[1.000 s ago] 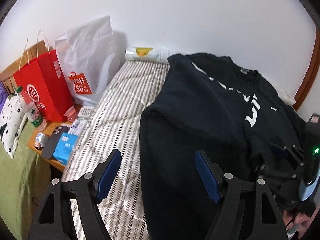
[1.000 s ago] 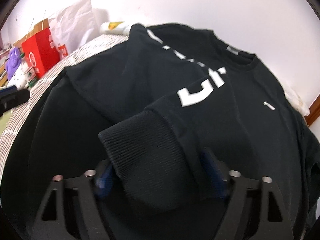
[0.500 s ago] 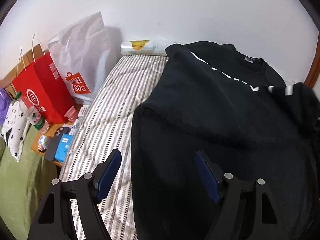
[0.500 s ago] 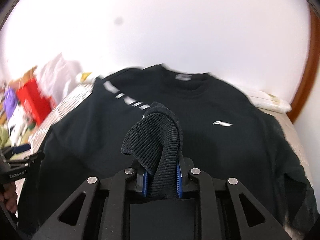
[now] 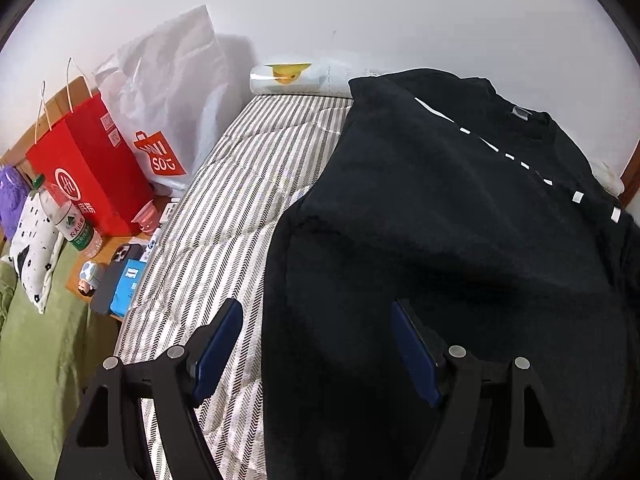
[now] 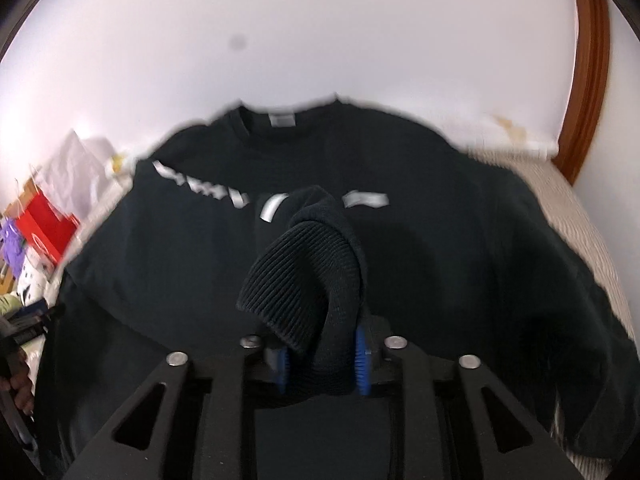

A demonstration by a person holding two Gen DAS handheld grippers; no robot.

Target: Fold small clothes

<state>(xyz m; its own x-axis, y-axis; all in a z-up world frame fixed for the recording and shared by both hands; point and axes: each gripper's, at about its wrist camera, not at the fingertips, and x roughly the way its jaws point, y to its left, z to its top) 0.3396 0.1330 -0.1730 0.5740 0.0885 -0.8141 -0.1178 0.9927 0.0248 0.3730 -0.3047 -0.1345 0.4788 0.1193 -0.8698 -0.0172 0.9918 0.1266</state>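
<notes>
A black sweatshirt with white lettering lies spread on the striped bed cover, collar towards the wall. In the right wrist view its ribbed sleeve cuff stands up between the blue pads of my right gripper, lifted over the chest. The jaws are opening a little, but the pads still press on the cuff. My left gripper hangs open above the sweatshirt's left edge, one finger over the stripes, the other over black cloth, nothing between them.
Left of the bed stand a red paper bag and a white shopping bag. A bottle, a phone and a blue box lie on a low wooden stand. A curved wooden frame rises at the right.
My right gripper closed on the cuff, lifted it and carried the sleeve rightward across the chest. The left gripper drifted slightly and stayed open.
</notes>
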